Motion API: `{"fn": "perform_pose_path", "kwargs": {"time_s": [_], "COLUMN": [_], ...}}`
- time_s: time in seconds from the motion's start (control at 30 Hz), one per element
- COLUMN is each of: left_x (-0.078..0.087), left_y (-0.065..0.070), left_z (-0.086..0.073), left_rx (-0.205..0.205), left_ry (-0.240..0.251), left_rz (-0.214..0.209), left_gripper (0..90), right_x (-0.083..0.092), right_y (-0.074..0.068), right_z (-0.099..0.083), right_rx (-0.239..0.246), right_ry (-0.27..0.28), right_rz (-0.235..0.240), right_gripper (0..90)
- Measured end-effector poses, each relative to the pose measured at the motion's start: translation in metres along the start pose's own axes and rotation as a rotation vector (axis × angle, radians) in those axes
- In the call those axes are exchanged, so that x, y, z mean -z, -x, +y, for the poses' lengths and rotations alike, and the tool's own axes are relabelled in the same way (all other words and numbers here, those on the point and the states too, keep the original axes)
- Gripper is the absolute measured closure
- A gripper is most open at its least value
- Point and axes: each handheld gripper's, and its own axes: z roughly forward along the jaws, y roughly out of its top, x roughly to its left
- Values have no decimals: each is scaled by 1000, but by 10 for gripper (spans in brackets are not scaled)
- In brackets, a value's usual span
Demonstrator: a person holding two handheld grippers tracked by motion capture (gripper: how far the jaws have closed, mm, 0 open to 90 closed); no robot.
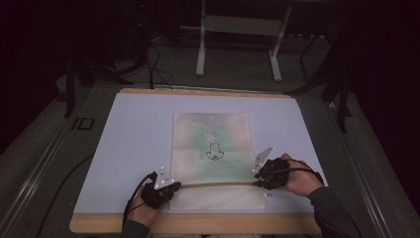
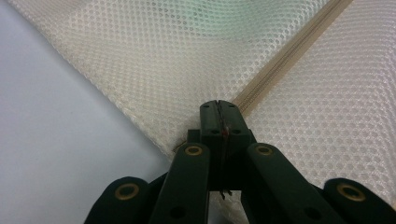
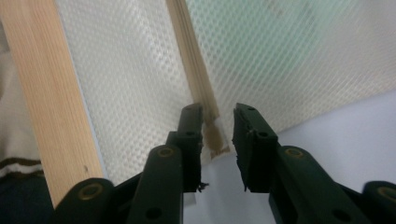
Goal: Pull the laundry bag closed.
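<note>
A white mesh zip bag (image 1: pixel 210 144) lies flat on a pale blue mat (image 1: pixel 133 144), with something green and a small black drawing showing through it. Its tan zipper (image 1: pixel 218 184) runs left to right near the front edge. My left gripper (image 1: pixel 173 187) is shut on the bag's left zipper end; in the left gripper view the jaws (image 2: pixel 219 105) meet on the mesh corner, and the zipper (image 2: pixel 285 60) runs away up to the right. My right gripper (image 1: pixel 258 178) sits at the zipper's right end. Its jaws (image 3: pixel 218 112) stand apart, with the zipper's end tab (image 3: pixel 215 137) loose between them.
The mat covers a wooden table whose front edge (image 1: pixel 198 224) shows as a light plank (image 3: pixel 51 93) in the right gripper view. Beyond the table stand a white frame's legs (image 1: pixel 200 49) and cables (image 1: pixel 153 64) on a dark floor. A person's sleeves come in from the bottom.
</note>
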Motion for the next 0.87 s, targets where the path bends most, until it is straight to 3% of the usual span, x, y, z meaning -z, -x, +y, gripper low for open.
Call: {"fn": "perform_pose_path", "kwargs": {"time_s": [0.27,0.47,0.87], "left_x": [0,1,5], "left_y": [-2,0,-1], "left_z": [0,2,4], "left_rx": [-2,-21,-22], "left_ry": [0,-3,20], "left_rz": [-13,0,-23], "left_gripper": [887,876,853], "right_x": [5,7,0], "right_y": [-1,-2,-6], "right_z": [8,12,18], "right_rx": [9,12,32], "right_ry": [53,87,79], "right_rz": [-32,-48,-35], "right_gripper": [680,657,643]}}
